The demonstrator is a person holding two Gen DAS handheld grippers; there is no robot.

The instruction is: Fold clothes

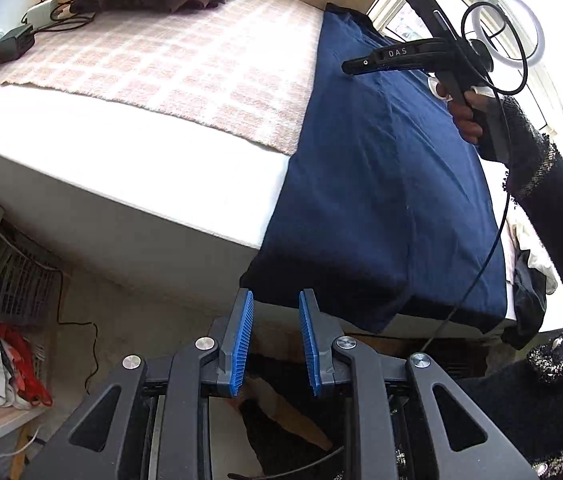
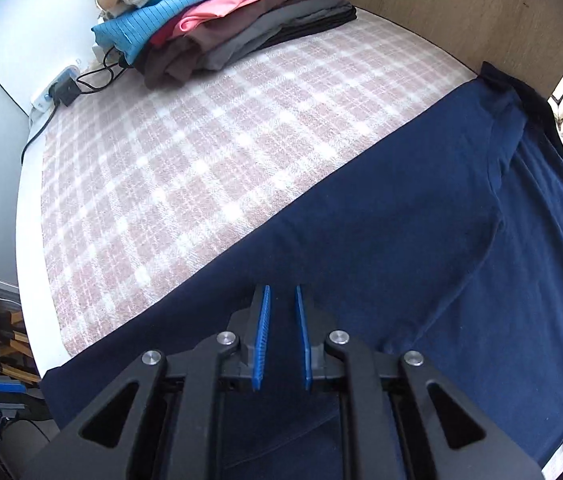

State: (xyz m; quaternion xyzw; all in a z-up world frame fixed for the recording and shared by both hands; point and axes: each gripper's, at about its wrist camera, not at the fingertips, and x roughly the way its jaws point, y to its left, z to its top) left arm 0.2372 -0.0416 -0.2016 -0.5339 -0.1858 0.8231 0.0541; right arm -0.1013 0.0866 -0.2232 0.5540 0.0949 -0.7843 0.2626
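Note:
A navy blue garment [image 1: 381, 184] lies flat along the right side of the bed, and its near end hangs over the front edge. My left gripper [image 1: 275, 300] hovers just off that hanging hem, to its lower left. Its blue pads stand apart and nothing is between them. In the right wrist view the same navy garment [image 2: 401, 240] fills the lower right. My right gripper [image 2: 281, 292] is over it with a narrow gap between the pads and no cloth caught in them. A hand [image 1: 467, 116] in a dark knitted sleeve holds the right tool above the garment.
A pink and white checked blanket [image 2: 185, 168] covers the bed. A stack of folded clothes [image 2: 221, 20] sits at the back left, next to a power strip with a plug and cables [image 2: 63, 90]. A ring light [image 1: 505, 28] stands by the window. A crate with clothes [image 1: 13, 344] is on the floor.

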